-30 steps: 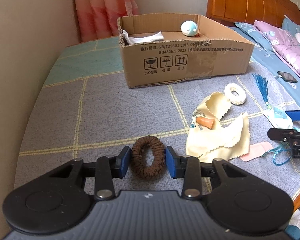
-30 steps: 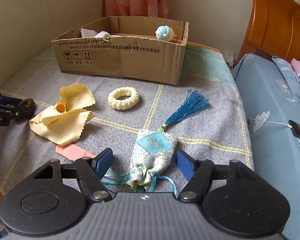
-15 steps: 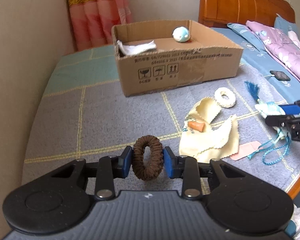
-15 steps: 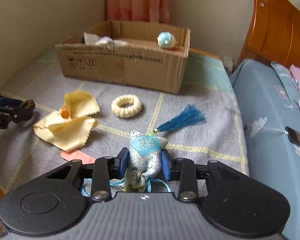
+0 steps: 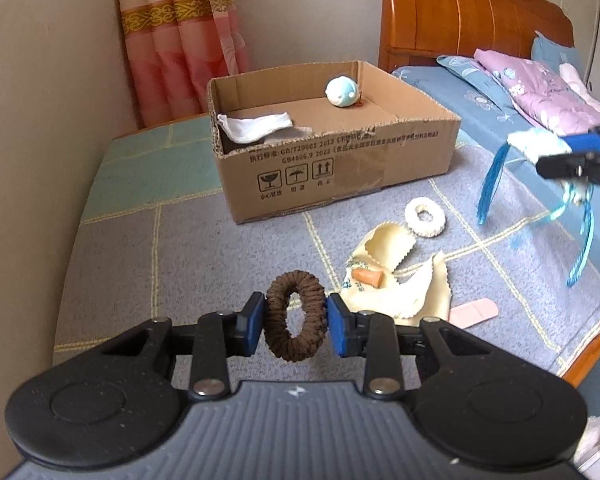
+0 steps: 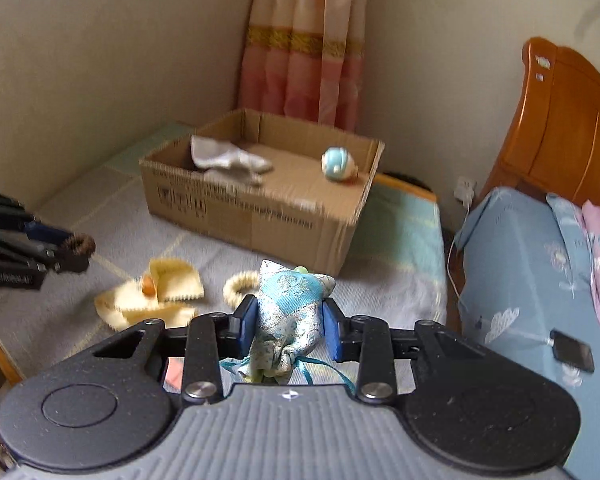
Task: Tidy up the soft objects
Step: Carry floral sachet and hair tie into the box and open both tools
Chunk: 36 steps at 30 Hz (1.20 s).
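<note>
My left gripper [image 5: 296,322] pinches the brown scrunchie [image 5: 295,316]; my right gripper [image 6: 288,330] clamps the brocade sachet [image 6: 290,312]. Both hang above the blanket [image 5: 204,248], cardboard box [image 5: 340,168] at twelve o'clock.

Inside the cardboard box [image 5: 332,168]: cloth [image 5: 256,125] left, ball toy [image 5: 342,92] behind. Before the box: ring [image 5: 425,217], napkin [image 5: 404,280].

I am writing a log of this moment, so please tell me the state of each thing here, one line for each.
Left gripper: shut on the brown knitted hair tie, lifted.
Right gripper: shut on the blue brocade sachet, lifted.
Open cardboard box: holds a white cloth and a pale blue round plush.
Cream hair tie: lying on the blanket.
Yellow cloth: crumpled.
</note>
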{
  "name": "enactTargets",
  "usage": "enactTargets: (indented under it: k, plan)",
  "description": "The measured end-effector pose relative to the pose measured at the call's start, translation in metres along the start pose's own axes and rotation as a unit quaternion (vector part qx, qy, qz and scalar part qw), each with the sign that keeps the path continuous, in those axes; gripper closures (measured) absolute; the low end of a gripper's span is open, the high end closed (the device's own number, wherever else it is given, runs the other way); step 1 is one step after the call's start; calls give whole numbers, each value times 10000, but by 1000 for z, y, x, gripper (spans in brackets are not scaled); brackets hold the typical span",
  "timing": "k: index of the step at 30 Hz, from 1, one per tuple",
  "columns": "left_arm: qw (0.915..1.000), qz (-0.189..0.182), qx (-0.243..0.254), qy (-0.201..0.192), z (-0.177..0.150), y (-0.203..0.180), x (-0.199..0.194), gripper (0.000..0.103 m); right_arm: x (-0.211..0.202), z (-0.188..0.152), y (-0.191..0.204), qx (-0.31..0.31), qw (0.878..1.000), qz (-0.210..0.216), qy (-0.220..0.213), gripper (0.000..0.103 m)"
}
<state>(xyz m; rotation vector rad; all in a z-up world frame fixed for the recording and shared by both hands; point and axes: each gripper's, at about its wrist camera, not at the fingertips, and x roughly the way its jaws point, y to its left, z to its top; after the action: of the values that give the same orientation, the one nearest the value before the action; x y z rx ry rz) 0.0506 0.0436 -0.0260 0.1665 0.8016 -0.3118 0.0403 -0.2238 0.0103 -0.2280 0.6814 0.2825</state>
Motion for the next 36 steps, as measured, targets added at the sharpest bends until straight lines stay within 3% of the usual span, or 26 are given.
enactTargets:
  k: [13, 18, 23, 24, 26, 27, 28, 32, 36]
  plan:
    - [9995, 42, -191, -231, 13, 11, -7, 71, 5, 88, -8, -600, 9955, 56, -737, 64]
    - [9991, 152, -312, -228, 15, 19, -7, 71, 29, 135, -12, -796, 9921, 24, -970, 64]
    - [9986, 245, -401, -236, 16, 27, -6, 71, 69, 168, -17, -662, 9943, 67, -833, 63]
    - [9985, 267, -415, -229, 17, 28, -6, 71, 77, 173, -17, -649, 9948, 72, -785, 62]
    - [9984, 282, -432, -212, 18, 30, -4, 71, 91, 178, -15, -570, 9957, 82, -725, 46]
    - [9984, 292, -435, -209, 19, 31, -3, 71, 99, 179, -14, -530, 9962, 70, -691, 27]
    - [9984, 302, -428, -210, 20, 31, -2, 71, 104, 179, -14, -494, 9965, 75, -675, 19]
    - [9986, 320, -368, -211, 25, 32, -2, 71, 111, 168, -12, -390, 9977, 166, -536, 19]
    - [9988, 354, -218, -265, 34, 29, -3, 71, 108, 155, -11, -266, 9988, 136, -394, 12]
